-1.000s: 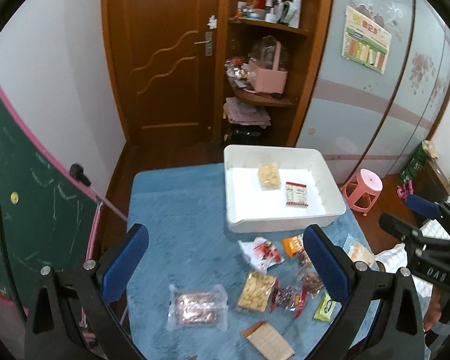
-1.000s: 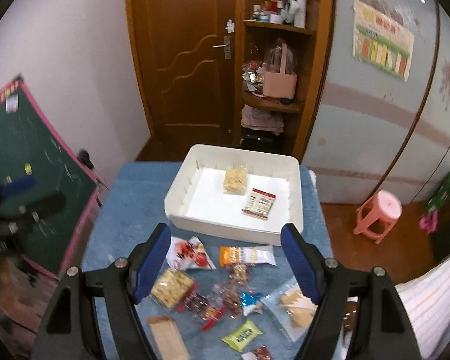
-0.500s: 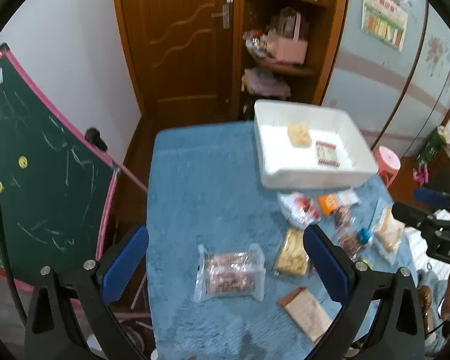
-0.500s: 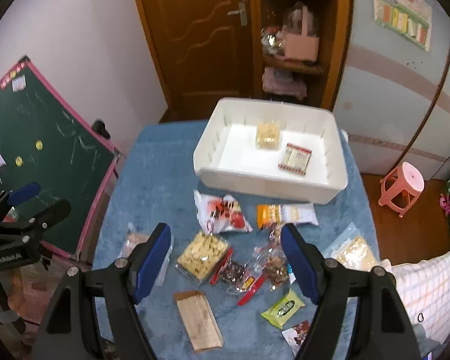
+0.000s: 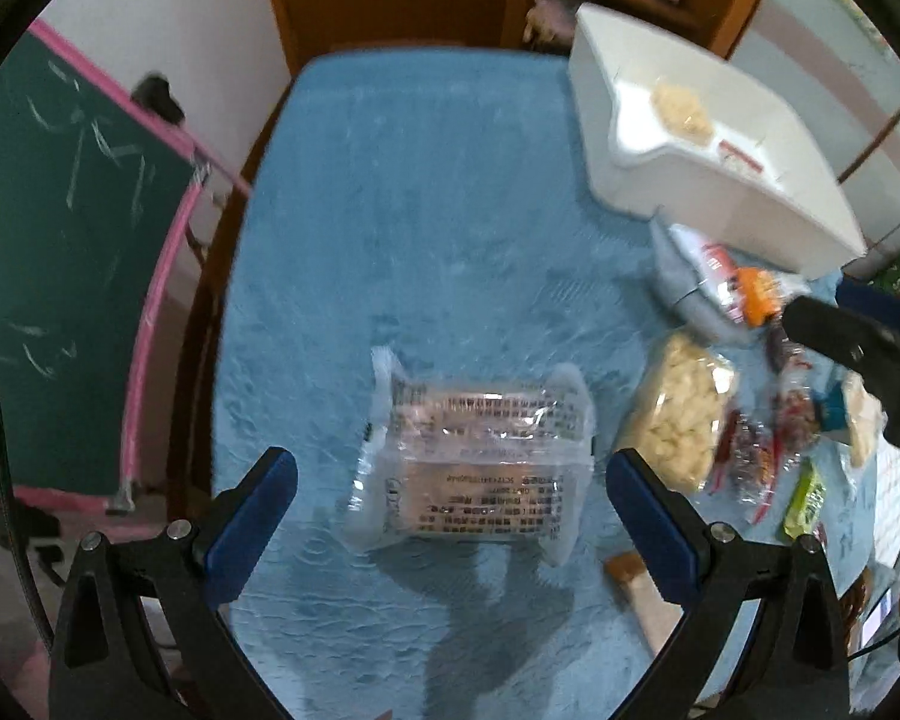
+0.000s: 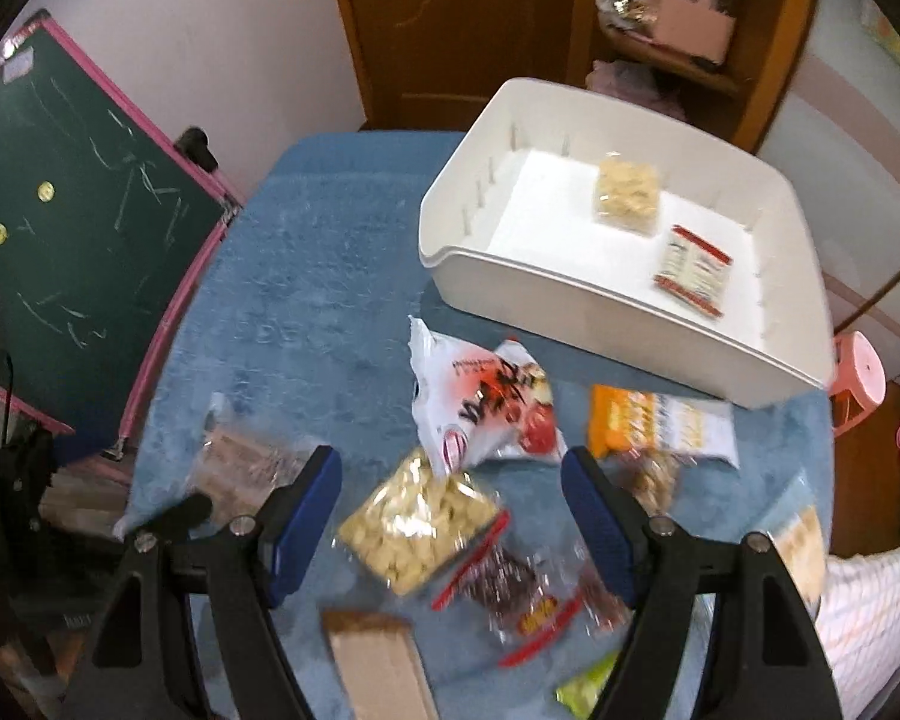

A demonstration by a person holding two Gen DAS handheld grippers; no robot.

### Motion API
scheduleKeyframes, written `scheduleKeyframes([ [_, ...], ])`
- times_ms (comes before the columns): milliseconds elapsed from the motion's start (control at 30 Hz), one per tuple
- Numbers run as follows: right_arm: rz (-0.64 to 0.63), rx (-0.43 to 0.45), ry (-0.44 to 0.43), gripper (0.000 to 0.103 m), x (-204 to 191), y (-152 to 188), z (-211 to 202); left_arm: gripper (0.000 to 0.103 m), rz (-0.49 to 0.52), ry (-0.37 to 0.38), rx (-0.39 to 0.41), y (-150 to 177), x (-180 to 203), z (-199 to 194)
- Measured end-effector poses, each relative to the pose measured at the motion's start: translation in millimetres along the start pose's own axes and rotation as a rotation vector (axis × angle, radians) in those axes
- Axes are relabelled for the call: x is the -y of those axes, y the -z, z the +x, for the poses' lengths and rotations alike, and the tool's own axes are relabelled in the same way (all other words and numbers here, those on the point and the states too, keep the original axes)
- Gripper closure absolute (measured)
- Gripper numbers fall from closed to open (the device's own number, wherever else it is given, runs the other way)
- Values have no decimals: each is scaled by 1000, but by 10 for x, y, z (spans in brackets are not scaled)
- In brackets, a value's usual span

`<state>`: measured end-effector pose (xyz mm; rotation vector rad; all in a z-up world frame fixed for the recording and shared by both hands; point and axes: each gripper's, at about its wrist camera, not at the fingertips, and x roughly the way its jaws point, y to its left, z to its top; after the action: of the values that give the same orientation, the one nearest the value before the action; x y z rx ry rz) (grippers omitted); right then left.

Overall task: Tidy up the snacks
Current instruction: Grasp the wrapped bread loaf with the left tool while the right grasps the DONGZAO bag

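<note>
My left gripper (image 5: 450,510) is open, low over a clear packet of brown snack (image 5: 474,456) that lies between its fingers on the blue cloth. My right gripper (image 6: 450,510) is open above a clear bag of pale crackers (image 6: 420,525), with a white-and-red bag (image 6: 480,405) just beyond. The white tray (image 6: 570,285) holds a cracker pack (image 6: 627,192) and a red-edged sachet (image 6: 693,270). The tray also shows in the left wrist view (image 5: 720,204).
Several more snacks lie on the blue cloth: an orange packet (image 6: 660,426), dark red-sealed packets (image 6: 510,585), a brown flat pack (image 6: 378,660), a green one (image 5: 807,498). A green chalkboard (image 6: 60,210) stands left. A pink stool (image 6: 861,372) stands right.
Both grippers have dropped and moved closer to the table. The left one now straddles the clear brown-snack packet; the right one hangs over the cracker bag. Both stayed open.
</note>
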<state>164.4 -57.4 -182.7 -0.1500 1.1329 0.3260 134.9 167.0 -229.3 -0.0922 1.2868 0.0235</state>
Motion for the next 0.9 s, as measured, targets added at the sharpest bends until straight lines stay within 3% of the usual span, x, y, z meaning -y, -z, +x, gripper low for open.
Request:
scheduleKeyframes([
  [233,-78,-79,98,27,-75,-95,631,1,-29,-26,-70,-1,130,405],
  [400,-59,-133,124,27,41,-63,908,1,-80,-42,-122,4,117,647],
  [533,-27,-124,82,27,170,-65,962,0,-123,-27,-140,10,81,743],
  [800,-55,-95,78,27,156,-84,974,0,-151,-30,-156,-38,126,803],
  [900,-65,-88,69,34,156,-88,983,0,-169,-28,-171,-75,116,783],
])
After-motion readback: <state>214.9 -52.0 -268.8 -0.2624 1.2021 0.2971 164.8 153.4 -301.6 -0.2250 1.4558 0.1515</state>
